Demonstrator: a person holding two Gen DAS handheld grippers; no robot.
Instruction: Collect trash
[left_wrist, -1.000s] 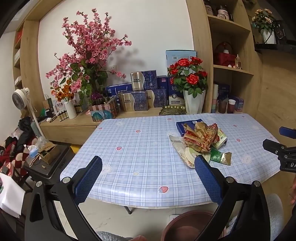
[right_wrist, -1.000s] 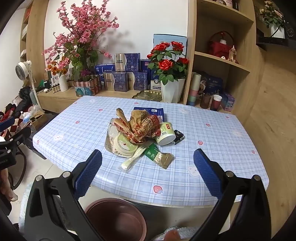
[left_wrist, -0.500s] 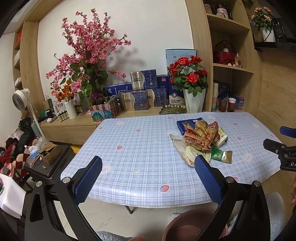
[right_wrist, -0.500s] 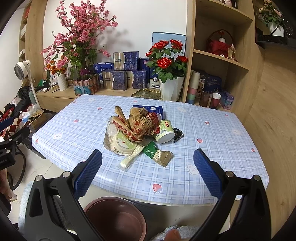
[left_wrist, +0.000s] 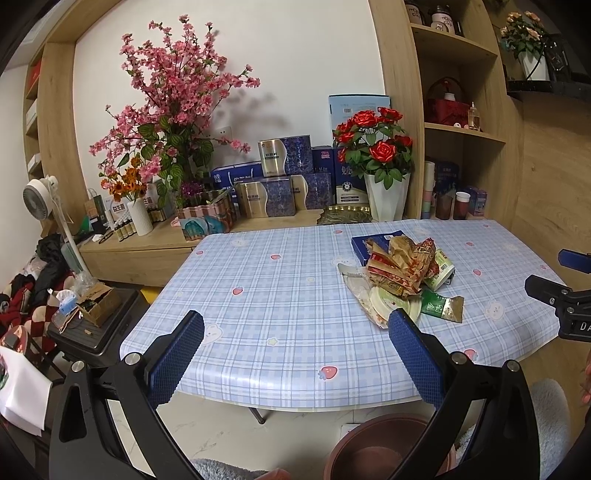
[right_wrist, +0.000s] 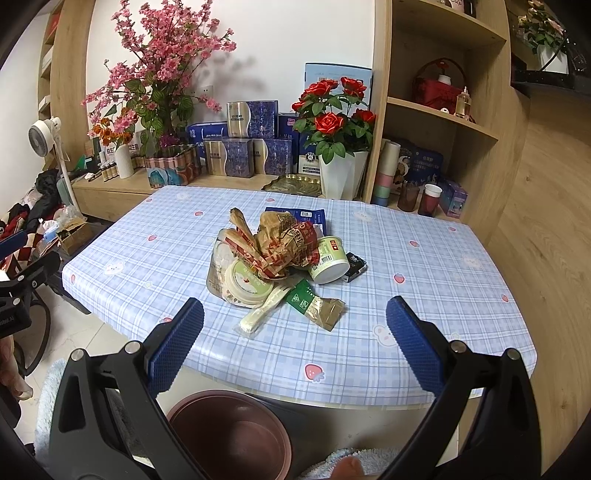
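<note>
The left gripper (left_wrist: 295, 347) and right gripper (right_wrist: 294, 341) both hover off the near edge of the worktop (right_wrist: 424, 258), fingers spread wide apart and holding nothing. The trash pile (right_wrist: 273, 254) (crumpled wrappers, a round lid, a tipped cup (right_wrist: 328, 254), a green sachet (right_wrist: 314, 302)) lies mid-worktop, well ahead of the right fingers. A brown bin (right_wrist: 229, 435) stands on the floor below the edge.

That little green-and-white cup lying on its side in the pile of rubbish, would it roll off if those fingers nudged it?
Probably it would roll a little: the round green-and-white plastic cup lies on its side on the smooth checked tablecloth. It looks empty, so likely light and easily squashed. The crumpled red-and-brown paper wrapper leaning against it may stop it rolling that way.
</note>
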